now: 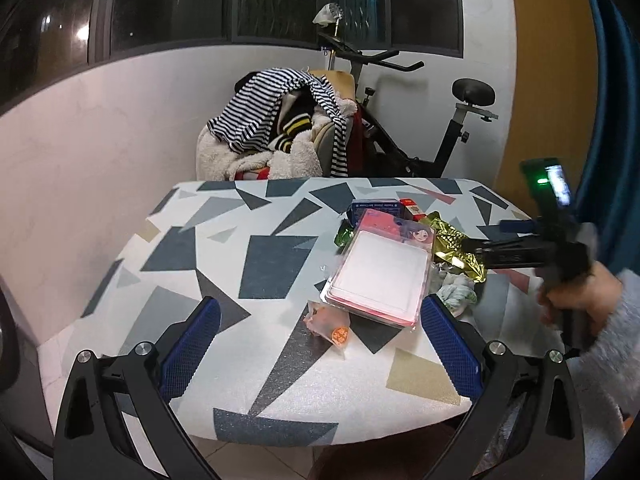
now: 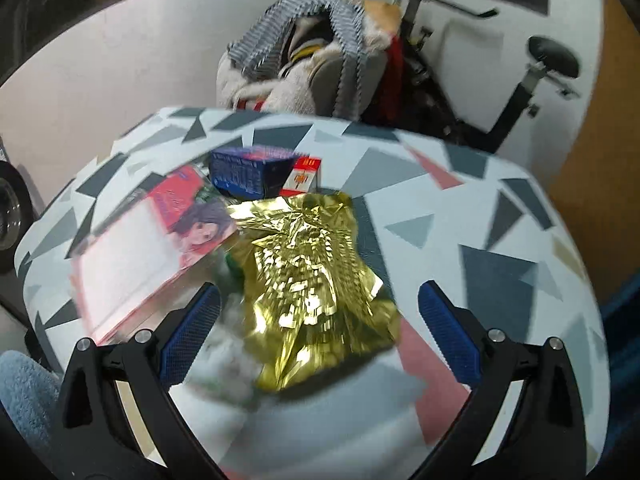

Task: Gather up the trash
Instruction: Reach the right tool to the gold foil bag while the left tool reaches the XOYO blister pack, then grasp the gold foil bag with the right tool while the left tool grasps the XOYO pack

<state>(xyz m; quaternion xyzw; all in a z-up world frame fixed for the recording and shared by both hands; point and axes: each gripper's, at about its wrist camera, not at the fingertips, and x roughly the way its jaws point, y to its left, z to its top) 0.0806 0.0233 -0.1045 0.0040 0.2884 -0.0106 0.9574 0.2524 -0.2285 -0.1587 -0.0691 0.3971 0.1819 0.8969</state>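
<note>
Both tools gape wide, gripping nothing. Right tool (image 2: 319,312) hovers over crinkled gold foil wrapper (image 2: 316,280) on the geometric-patterned worktop (image 2: 500,208). Beside it lie a flat pink plastic package (image 1: 380,268), a blue box (image 2: 252,170) and a small clear packet (image 1: 330,326) before the left tool (image 1: 320,320).

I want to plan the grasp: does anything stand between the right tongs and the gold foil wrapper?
Nothing visible does. The gold foil wrapper lies on the table directly ahead of the open right tongs, between their fingers, with crumpled white paper beside it.
</note>
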